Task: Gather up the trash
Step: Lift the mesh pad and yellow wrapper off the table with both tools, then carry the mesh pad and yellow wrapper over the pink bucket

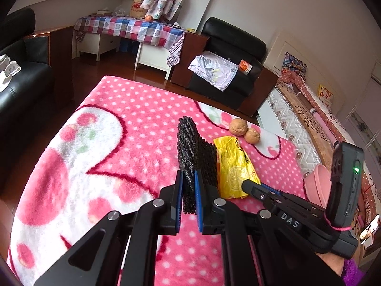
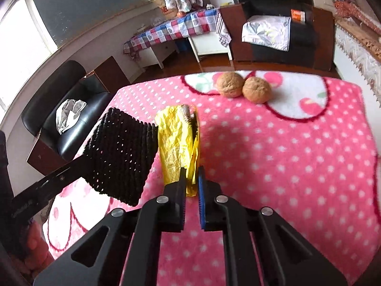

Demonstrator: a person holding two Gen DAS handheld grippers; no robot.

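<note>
My left gripper (image 1: 188,178) is shut on a folded black mesh pad (image 1: 195,152), held upright above the pink dotted blanket (image 1: 119,143). The pad also shows in the right wrist view (image 2: 119,155). My right gripper (image 2: 191,176) is shut on the near end of a crumpled yellow wrapper (image 2: 176,143), which lies along the blanket just right of the pad. In the left wrist view the wrapper (image 1: 235,166) lies beside the pad with the right gripper (image 1: 247,183) at its near end. Two walnuts (image 2: 243,87) sit beyond it, also in the left wrist view (image 1: 245,131).
A pink bowl (image 1: 318,186) stands off the blanket's right side. Black armchairs (image 2: 276,23) and a checked-cloth table (image 2: 176,28) stand beyond the blanket. A patterned mattress (image 1: 304,124) lies to the right.
</note>
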